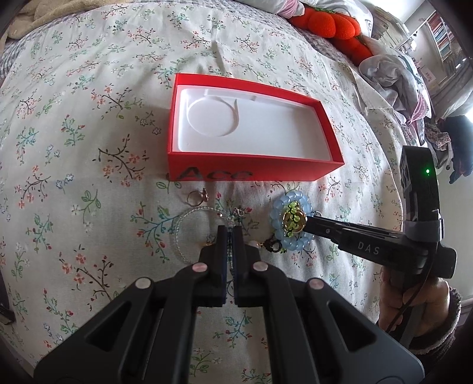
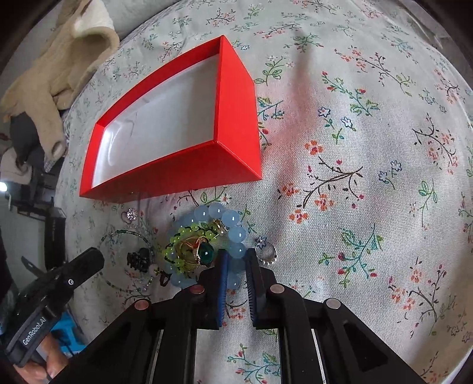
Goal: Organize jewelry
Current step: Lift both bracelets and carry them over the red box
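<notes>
An open red box (image 1: 254,171) (image 2: 230,118) with a white moulded insert lies on the flowered bedspread. In front of it lie a thin beaded necklace (image 1: 189,220) (image 2: 118,236), a small ring (image 1: 196,198) (image 2: 130,214), a blue bead bracelet (image 1: 279,206) (image 2: 233,224), a yellow-green bead piece with a gold and green stone (image 1: 292,221) (image 2: 204,254) and another ring (image 2: 267,254). My left gripper (image 1: 230,233) is shut on the necklace's strand. My right gripper (image 2: 236,257) straddles the blue bracelet with jaws narrowly apart, touching the beads.
Red plush cushions (image 1: 328,26) and crumpled clothes (image 1: 393,73) lie at the bed's far right. A beige knit garment (image 2: 59,65) lies past the box's left end. Bedspread (image 2: 369,177) stretches right of the jewelry.
</notes>
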The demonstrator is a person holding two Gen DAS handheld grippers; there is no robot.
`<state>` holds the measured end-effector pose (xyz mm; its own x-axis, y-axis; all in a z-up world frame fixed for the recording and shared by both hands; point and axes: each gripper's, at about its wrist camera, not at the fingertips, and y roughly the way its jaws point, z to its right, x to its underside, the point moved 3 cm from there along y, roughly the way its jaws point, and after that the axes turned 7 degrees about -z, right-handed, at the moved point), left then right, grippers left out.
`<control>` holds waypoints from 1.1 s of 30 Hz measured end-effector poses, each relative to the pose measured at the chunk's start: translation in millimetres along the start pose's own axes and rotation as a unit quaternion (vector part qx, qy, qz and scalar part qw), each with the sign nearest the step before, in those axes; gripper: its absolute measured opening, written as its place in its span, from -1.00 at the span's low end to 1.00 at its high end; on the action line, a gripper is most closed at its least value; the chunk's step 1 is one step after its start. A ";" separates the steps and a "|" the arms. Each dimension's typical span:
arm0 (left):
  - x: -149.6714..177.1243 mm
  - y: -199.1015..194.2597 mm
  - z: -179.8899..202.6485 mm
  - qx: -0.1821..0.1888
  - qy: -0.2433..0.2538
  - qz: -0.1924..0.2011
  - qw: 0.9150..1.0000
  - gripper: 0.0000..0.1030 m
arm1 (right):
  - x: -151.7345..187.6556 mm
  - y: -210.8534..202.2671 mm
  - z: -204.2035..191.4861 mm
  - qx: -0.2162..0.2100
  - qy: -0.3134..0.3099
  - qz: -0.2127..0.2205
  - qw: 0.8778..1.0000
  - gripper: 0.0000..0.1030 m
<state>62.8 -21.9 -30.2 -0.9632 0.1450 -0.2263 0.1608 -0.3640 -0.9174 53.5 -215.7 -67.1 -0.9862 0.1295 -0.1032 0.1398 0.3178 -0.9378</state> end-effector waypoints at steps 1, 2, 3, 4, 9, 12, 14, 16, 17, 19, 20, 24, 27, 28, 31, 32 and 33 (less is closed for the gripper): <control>-0.4 -1.9 0.0 0.001 0.001 0.003 1.000 -0.93 | 0.7 -3.6 -1.1 0.002 -0.004 0.007 1.000 -0.77; -0.6 -4.1 -0.1 0.001 0.001 0.005 1.000 -0.93 | 0.7 -6.8 -3.8 0.003 -0.010 0.013 1.000 -0.77; -0.8 -6.1 0.0 0.002 0.001 0.008 1.000 -0.93 | 1.0 -10.9 -5.9 0.002 -0.016 0.019 1.000 -0.77; -1.0 -8.1 0.3 0.003 0.001 0.011 1.000 -0.93 | 2.1 -16.4 -8.8 0.001 -0.022 0.026 0.999 -0.77; -2.2 -18.9 4.6 0.009 0.010 0.026 1.000 -0.93 | 9.6 -43.2 -27.1 -0.018 -0.057 0.055 0.997 -0.77; -3.6 -25.2 8.5 0.012 0.017 0.036 0.999 -0.93 | 11.9 -54.3 -40.3 -0.029 -0.077 0.066 0.994 -0.77; -4.4 -29.2 11.2 0.016 0.021 0.044 0.999 -0.93 | 12.1 -60.3 -49.8 -0.032 -0.088 0.076 0.993 -0.77; -4.9 -33.1 13.8 0.021 0.025 0.051 0.998 -0.93 | 12.8 -66.0 -56.7 -0.036 -0.096 0.082 0.991 -0.77; -6.3 -34.7 15.0 0.023 0.026 0.055 0.998 -0.93 | 14.8 -68.6 -57.4 -0.039 -0.098 0.085 0.991 -0.77; -9.3 -37.2 17.2 0.028 0.027 0.061 0.997 -0.93 | 14.3 -74.1 -59.0 -0.043 -0.100 0.090 0.990 -0.77; -10.9 -39.0 17.8 0.030 0.028 0.065 0.997 -0.93 | 13.1 -76.5 -59.6 -0.045 -0.100 0.093 0.990 -0.77; -20.1 -44.8 20.2 0.043 0.026 0.083 0.995 -0.93 | 7.3 -91.3 -60.9 -0.055 -0.101 0.110 0.987 -0.77; -30.7 -48.6 24.1 0.054 0.029 0.100 0.993 -0.93 | -0.5 -102.7 -62.8 -0.065 -0.099 0.128 0.985 -0.77; -34.2 -49.0 25.3 0.057 0.029 0.105 0.992 -0.93 | -3.9 -106.2 -62.9 -0.067 -0.098 0.134 0.984 -0.77; -44.9 -48.2 28.8 0.065 0.029 0.118 0.990 -0.93 | -14.3 -113.4 -62.7 -0.076 -0.092 0.150 0.982 -0.77; -48.4 -47.4 30.5 0.068 0.030 0.123 0.990 -0.93 | -17.4 -116.0 -63.2 -0.079 -0.090 0.154 0.981 -0.77; -51.7 -46.5 31.8 0.074 0.030 0.127 0.989 -0.93 | -20.6 -118.4 -64.0 -0.081 -0.089 0.158 0.980 -0.77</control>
<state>98.3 -41.7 34.6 -0.8802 0.0845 -0.4669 0.3589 -0.5252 -0.7716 62.9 -195.9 67.3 -0.8889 0.0836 -0.4504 0.4392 0.4347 -0.7862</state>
